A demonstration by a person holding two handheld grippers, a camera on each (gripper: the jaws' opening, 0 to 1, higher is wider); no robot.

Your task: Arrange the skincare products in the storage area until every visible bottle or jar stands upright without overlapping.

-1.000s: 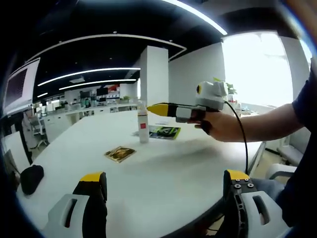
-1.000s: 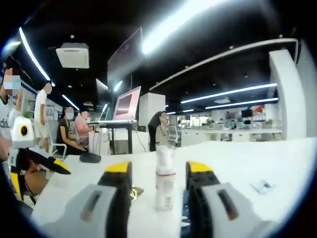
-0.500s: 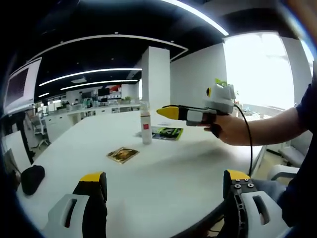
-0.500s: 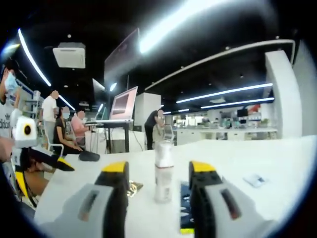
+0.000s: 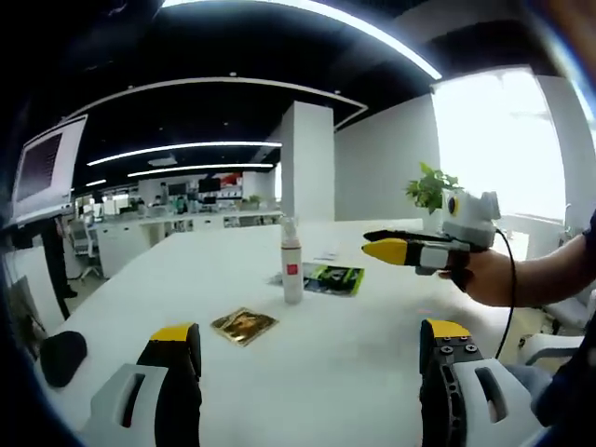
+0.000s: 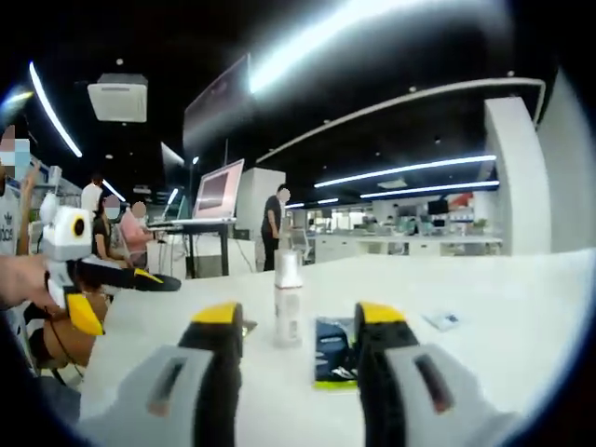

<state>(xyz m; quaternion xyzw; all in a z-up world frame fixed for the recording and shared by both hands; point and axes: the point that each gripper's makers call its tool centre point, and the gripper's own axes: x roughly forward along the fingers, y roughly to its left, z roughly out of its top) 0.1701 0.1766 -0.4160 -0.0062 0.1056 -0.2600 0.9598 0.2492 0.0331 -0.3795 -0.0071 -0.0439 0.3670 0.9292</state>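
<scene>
Both tongs have drawn back from the bottle since a second ago, so it looks smaller and farther off in each view. That slim white bottle (image 5: 292,272) stands upright on the white bench (image 5: 317,363), near twelve o'clock from the left tongs (image 5: 309,346), with a red label band and a pale cap; in the right gripper view the bottle (image 6: 287,310) sits just beyond the right tongs (image 6: 301,328), which are spread with nothing between them. Left tongs are likewise spread and empty. Beside the bottle, at about three o'clock, lies a flat dark-and-green glossy packet (image 5: 329,277); a small flat golden sachet (image 5: 244,325) lies at about seven o'clock from it. Judging by the retreat, the bottle seems set down and released. Its narrow, smooth plastic body would probably tip easily.
</scene>
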